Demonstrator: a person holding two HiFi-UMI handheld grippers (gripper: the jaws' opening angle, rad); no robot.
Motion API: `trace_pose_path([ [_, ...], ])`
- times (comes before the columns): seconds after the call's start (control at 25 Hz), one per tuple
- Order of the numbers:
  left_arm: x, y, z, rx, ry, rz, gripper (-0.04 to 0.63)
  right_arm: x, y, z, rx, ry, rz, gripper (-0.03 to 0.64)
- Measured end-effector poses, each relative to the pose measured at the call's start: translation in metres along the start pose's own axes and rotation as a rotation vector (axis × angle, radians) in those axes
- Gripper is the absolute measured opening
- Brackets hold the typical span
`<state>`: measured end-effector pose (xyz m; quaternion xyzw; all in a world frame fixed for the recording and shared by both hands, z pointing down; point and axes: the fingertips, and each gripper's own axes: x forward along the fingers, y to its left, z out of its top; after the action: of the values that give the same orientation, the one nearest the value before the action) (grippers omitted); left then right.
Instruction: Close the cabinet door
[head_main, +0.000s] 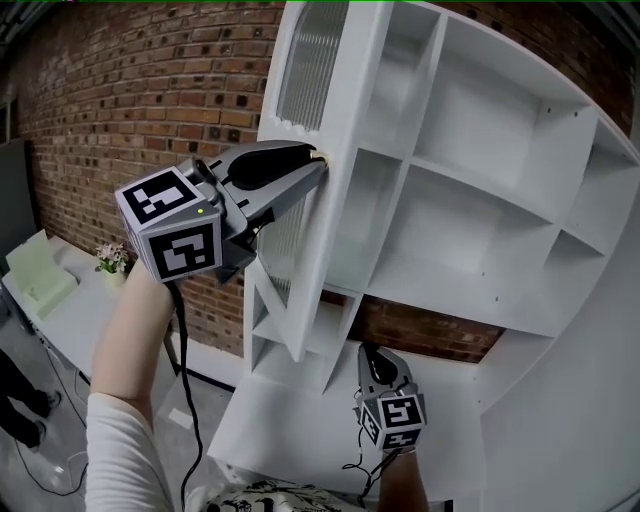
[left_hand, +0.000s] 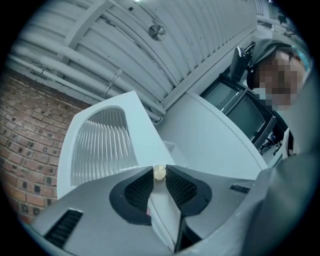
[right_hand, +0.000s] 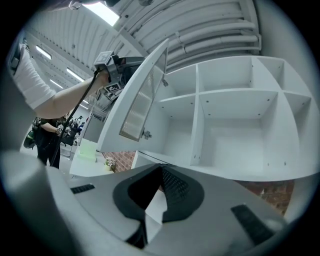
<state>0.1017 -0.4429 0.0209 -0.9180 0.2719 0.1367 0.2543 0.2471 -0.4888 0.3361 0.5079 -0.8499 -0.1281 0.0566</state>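
**Grip.** Pads (left_hand: 141, 186) of the left gripper (head_main: 318, 160) are clamped on the small brass knob (left_hand: 159, 172), lower centre of the left gripper view. The hold is only at the very tips.

**Task object.** The cabinet door (head_main: 300, 250), with its ribbed pane, stands well open. It is edge-on at centre-left of the head view, and the open white cabinet (head_main: 480, 210) is to its right.

**Other hand.** The right gripper (right_hand: 161, 169) has its jaws closed together with nothing between them. It sits low at lower centre of the head view, below the shelves.

**Recommendation.**
- Keep the clamp firm, since a round knob held this shallowly could slip out.
- Swing the door along its hinge arc towards the cabinet rather than pushing straight.
- Slow down near the frame.
- Keep the right gripper out of the closing gap.
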Motion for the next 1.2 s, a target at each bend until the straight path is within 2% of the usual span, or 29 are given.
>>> trace_pose_path([
  [0.12,0.02,-0.004,-0.009,0.014,0.014,-0.002,0.094,-0.003,-0.011,-0.001,-0.004,-0.019,0.015,0.005],
  [0.4,0.078,-0.002,-0.038,0.056,0.048,0.058,0.094,-0.005,-0.053,-0.022,0.007,-0.003,0.016,0.005],
  [0.6,0.116,0.011,-0.058,0.127,0.082,0.111,0.095,-0.007,-0.088,-0.033,0.009,0.007,-0.012,0.006],
  [0.84,0.138,0.022,-0.074,0.067,0.062,0.095,0.104,0.005,-0.12,-0.048,0.024,0.031,-0.048,0.005],
  [1.04,0.16,0.032,-0.087,0.162,0.108,0.169,0.103,0.02,-0.136,-0.048,0.031,0.01,-0.035,0.005],
  [1.2,0.167,0.039,-0.097,0.158,0.138,0.205,0.103,0.032,-0.139,-0.052,0.029,0.013,-0.007,0.006],
])
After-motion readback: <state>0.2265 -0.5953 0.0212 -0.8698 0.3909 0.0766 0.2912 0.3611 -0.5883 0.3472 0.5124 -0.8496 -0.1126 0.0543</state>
